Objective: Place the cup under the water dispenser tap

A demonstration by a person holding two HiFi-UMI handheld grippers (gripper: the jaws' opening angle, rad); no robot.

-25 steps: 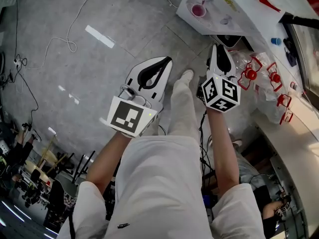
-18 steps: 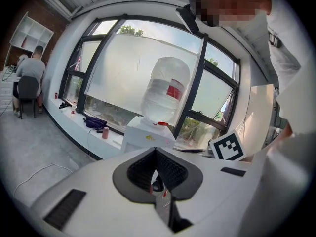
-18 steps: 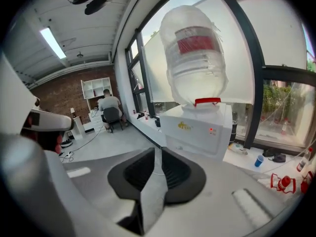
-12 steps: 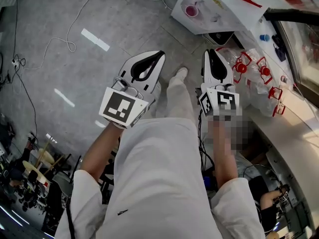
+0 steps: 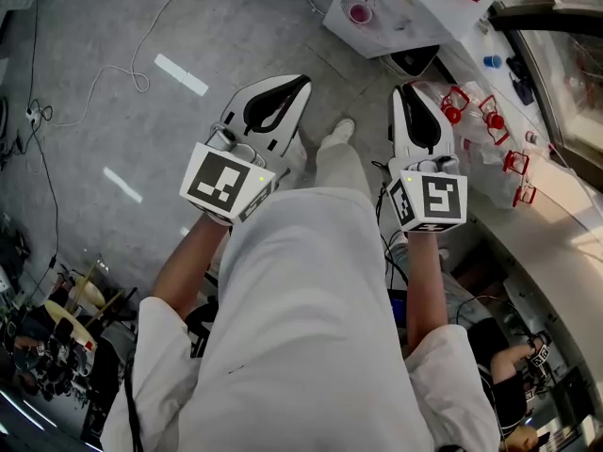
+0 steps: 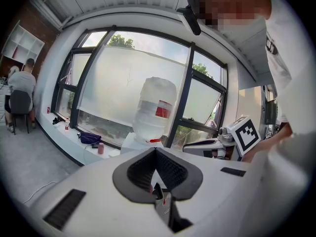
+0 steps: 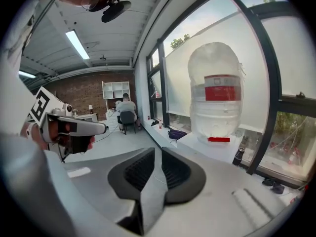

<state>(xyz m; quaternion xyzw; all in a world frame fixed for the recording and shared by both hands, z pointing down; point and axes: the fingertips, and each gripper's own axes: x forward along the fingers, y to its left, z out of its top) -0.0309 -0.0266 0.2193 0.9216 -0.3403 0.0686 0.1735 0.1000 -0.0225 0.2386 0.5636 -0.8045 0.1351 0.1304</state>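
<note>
1. I hold both grippers out ahead of my legs, above the floor (image 5: 141, 149), and both point toward 12 o'clock. I judge this is the approach to the cup, with nothing picked up yet.
2. The left hand-held gripper (image 5: 294, 90) has its pads meeting at the tips and holds nothing.
3. The right hand-held gripper (image 5: 408, 94) is drawn almost together. Only a thin slit shows between its pads, and nothing sits in it.
4. The cup (image 5: 361, 12) is pink and stands upright on the white table (image 5: 415, 40). It is at 11 o'clock from the right gripper and 1 o'clock from the left, well apart from both.
5. The water bottle (image 7: 216, 90) of the dispenser rises beyond the right gripper at 1 o'clock. I cannot make out the tap.
6. The right gripper sits nearer the cup, so I judge it suits the grasp, though its pads must spread first.
7. Empty bottles (image 5: 476, 121) with red handles lie at 3 o'clock of that gripper, so I would keep to the cup's side.
</note>
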